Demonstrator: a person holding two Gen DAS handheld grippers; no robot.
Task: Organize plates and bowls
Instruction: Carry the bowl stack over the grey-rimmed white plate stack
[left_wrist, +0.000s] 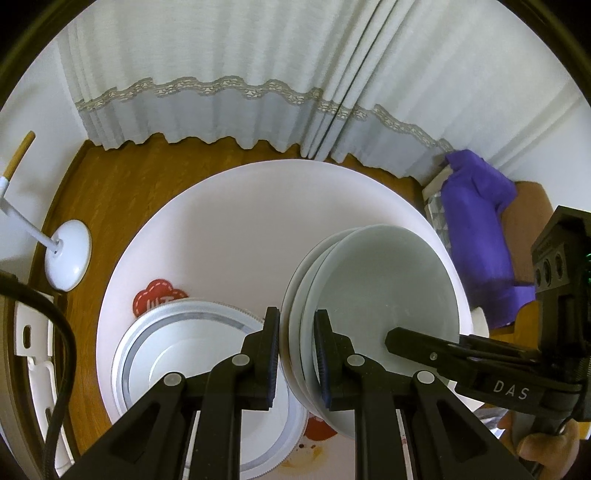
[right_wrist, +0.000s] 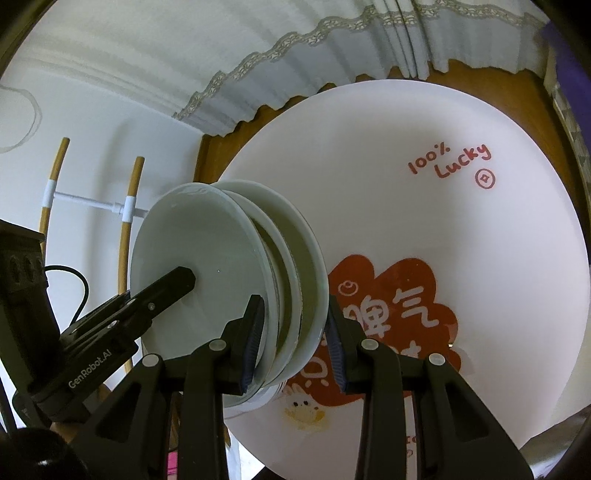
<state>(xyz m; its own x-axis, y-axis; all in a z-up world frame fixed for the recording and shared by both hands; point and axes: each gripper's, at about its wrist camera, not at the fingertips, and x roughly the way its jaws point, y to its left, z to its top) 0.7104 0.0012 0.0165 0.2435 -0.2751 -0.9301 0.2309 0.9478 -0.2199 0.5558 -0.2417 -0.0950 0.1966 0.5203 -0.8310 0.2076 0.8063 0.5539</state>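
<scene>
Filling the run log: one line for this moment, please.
left tool: shut on stack of pale round plates | right tool: same stack | stack: on edge above round white table

Two black grippers (left_wrist: 297, 350) (right_wrist: 293, 339) share a stack of pale plates (left_wrist: 384, 295) — about three, edges overlapping. One round pink table (left_wrist: 240, 221), one ribbed white bowl (left_wrist: 177, 354) — and one purple cloth (left_wrist: 480, 229).

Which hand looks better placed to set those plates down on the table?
Right, probably: the right tool clamps the plate stack over the table, while the left tool hangs above a silver-rimmed dish.
</scene>
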